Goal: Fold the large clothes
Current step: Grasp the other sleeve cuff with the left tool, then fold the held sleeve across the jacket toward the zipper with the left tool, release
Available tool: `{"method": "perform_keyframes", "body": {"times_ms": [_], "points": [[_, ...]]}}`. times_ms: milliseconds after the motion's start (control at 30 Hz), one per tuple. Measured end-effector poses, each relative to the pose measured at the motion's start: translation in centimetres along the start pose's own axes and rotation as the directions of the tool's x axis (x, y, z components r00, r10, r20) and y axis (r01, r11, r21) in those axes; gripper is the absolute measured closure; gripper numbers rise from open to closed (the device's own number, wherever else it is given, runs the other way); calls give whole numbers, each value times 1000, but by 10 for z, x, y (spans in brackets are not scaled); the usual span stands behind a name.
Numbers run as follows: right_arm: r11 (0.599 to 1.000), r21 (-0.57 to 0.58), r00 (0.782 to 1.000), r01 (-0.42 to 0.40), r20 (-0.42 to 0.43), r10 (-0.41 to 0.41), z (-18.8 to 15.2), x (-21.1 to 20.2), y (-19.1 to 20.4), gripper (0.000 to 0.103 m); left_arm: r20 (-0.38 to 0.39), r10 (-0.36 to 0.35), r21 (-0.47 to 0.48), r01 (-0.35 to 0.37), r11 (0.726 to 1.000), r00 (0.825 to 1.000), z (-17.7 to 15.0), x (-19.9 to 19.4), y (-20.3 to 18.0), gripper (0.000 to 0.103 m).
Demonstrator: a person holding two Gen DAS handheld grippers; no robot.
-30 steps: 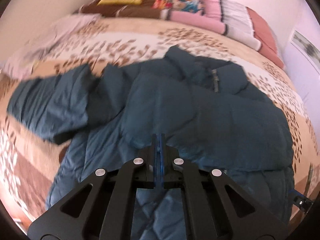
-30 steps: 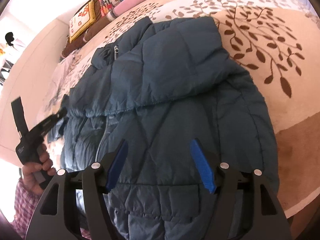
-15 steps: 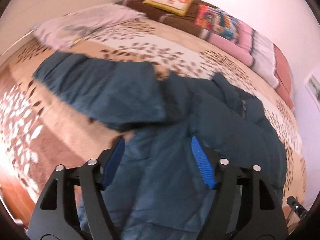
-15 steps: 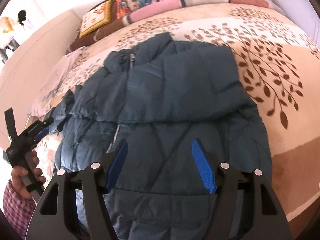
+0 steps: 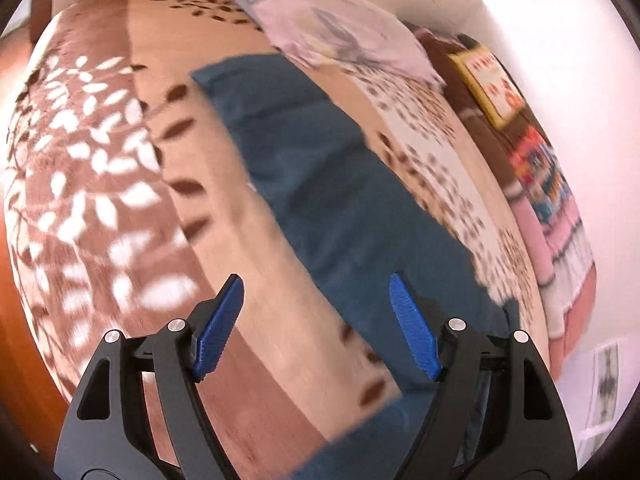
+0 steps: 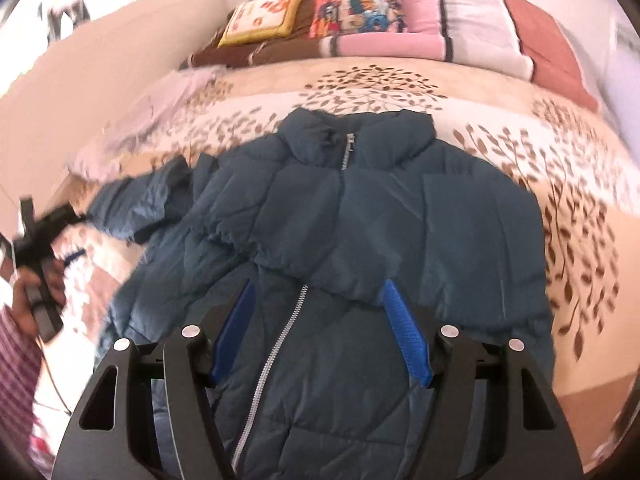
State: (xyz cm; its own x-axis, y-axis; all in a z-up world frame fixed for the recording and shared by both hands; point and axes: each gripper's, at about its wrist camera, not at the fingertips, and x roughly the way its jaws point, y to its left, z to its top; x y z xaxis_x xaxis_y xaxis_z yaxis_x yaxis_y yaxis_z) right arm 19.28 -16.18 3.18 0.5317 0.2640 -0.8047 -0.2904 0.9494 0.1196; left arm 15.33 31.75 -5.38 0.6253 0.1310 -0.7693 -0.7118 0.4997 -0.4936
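- Since a second ago: left gripper (image 5: 316, 320) swung off the jacket's body out to the left, over the spread sleeve; it was shut then, and its blue-padded jaws are now opening wide with nothing between them. Right-wrist view has turned too, so the zipper (image 6: 276, 356) now runs nearly straight up the frame.
- Dark teal quilted puffer jacket (image 6: 380, 216) lies front-up, collar toward the pillows, on the beige bedspread with brown leaf print (image 6: 580, 184).
- One sleeve is already folded across the chest, its elastic cuff edge lying over the zipper — likely first step of squaring the garment.
- Other sleeve (image 5: 320, 168) is stretched flat out to the side on the bedspread, pointing toward the crumpled pale lilac cloth (image 5: 332, 28); probably the next piece to fold in, hence the left gripper's position above it.
- Right gripper (image 6: 320, 332) hovers above the lower front, jaws apart, pads off the fabric, gripping nothing.
- Person's hand (image 6: 36, 292) on the left tool's handle shows at the right view's edge.
- Frames blurred; the sleeve's cuff detail unclear.
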Motion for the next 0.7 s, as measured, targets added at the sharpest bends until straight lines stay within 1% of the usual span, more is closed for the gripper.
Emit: {"method": "perform_keyframes", "body": {"times_ms": [167,233,333,433,467,500,567,600,633,700], "points": [[1000,19,996,2,-94,0,5,29,9,37,2,34,-45,-34,998,999,26,26,13,28],[1000,14,996,4,-88,-2,5,30,13,37,15,45,-68,-44,997,999,40,33,18,28],[1000,5,997,8,-79,-8,5,29,17,37,1,29,-119,-29,992,1000,57,45,30,28],[1000,27,997,3,-71,-1,5,28,17,37,-29,38,-157,-42,987,999,67,63,37,28],[999,36,998,0,-68,2,5,28,17,37,-25,33,-168,-37,985,999,69,66,37,28],[999,49,998,-6,-64,10,4,27,15,37,-15,29,-176,-32,984,999,70,68,36,31],[998,64,998,-14,-61,18,3,26,13,37,-7,48,-166,-48,985,999,72,71,34,59],[997,70,998,-17,-63,21,2,26,11,37,-13,53,-159,-54,986,999,72,73,34,92],[997,71,998,-16,-65,20,1,26,11,37,-26,50,-164,-53,985,998,74,77,36,99],[997,72,998,-14,-67,19,0,26,9,37,-19,25,-182,-28,983,1000,76,75,40,101]]}}
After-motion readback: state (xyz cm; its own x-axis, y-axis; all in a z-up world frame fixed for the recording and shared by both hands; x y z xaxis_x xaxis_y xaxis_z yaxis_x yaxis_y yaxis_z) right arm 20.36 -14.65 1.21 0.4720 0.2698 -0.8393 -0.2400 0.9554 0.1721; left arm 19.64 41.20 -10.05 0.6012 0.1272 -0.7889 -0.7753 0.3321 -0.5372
